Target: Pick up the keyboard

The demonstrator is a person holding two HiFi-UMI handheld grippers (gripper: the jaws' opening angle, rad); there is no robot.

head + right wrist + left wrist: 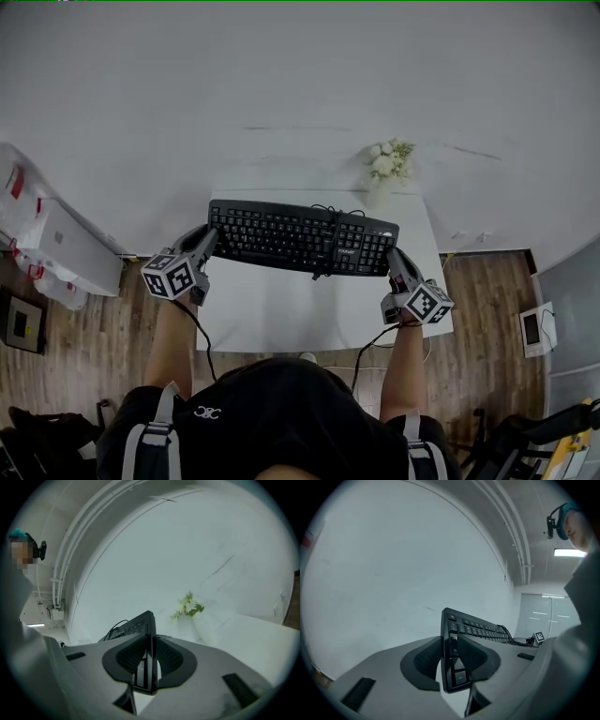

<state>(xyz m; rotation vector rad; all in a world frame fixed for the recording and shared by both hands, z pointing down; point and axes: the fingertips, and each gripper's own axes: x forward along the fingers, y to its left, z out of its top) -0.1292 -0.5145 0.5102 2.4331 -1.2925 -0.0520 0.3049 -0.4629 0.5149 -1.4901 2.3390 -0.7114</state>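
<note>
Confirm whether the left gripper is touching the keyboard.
Touching. The left gripper view shows the left gripper with its jaws pressed on both faces of the keyboard at its end.

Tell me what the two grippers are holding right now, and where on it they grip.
The keyboard: the left gripper clamps its left short end, and the right gripper clamps its right short end.

One keyboard [300, 238], one bench [309, 314], one bunch of flowers [389, 161], one person [272, 412], and two grippers: left gripper [210, 234], right gripper [392, 253].
</note>
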